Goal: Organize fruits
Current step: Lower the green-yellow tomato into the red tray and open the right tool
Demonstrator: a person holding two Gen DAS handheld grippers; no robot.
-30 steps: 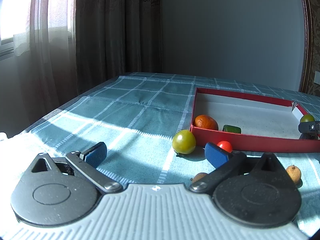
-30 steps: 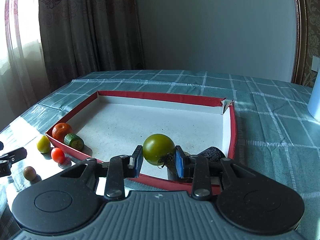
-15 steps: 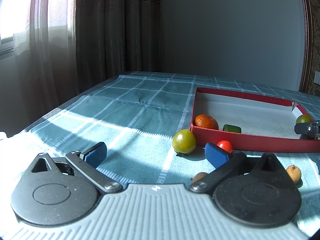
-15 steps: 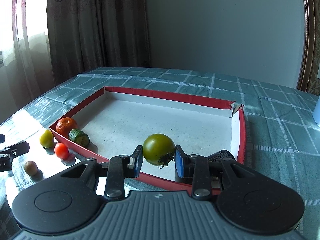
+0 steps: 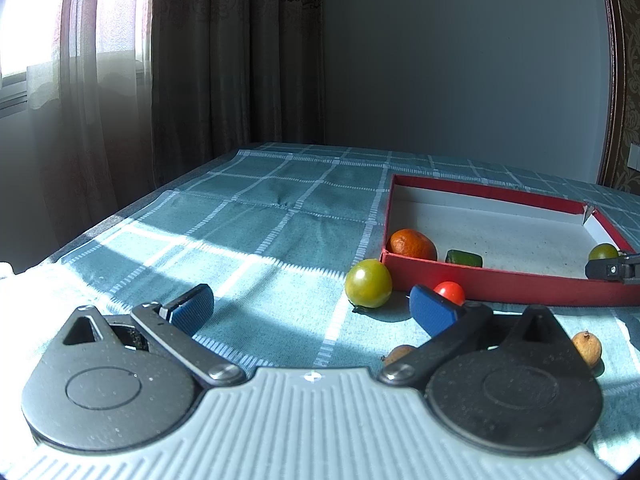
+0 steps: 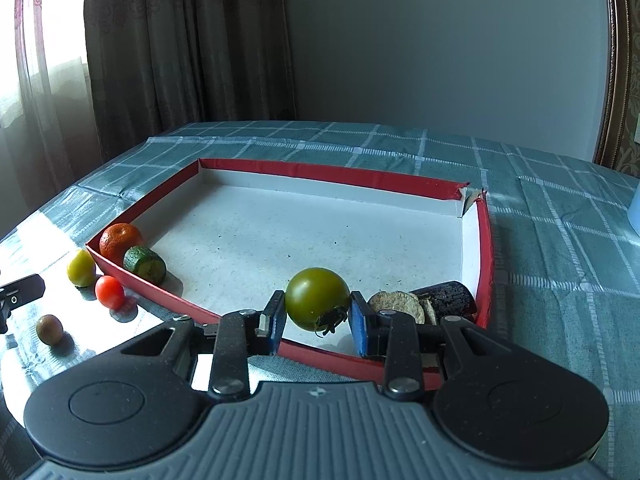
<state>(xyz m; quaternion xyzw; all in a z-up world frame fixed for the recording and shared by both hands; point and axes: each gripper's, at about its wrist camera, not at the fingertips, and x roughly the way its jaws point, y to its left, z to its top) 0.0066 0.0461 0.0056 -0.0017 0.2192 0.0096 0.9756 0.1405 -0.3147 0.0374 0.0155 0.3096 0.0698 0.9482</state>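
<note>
The right gripper jaws grip a round dark-green tomato, stalk end towards the camera, no long axis, above the near wall of the shallow red cardboard tray. The left gripper, left of that tray, has wide-open, empty jaws.

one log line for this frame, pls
left tongs: open, empty | right tongs: shut on green tomato, over tray | yellow tomato, red tomato: outside tray
</note>
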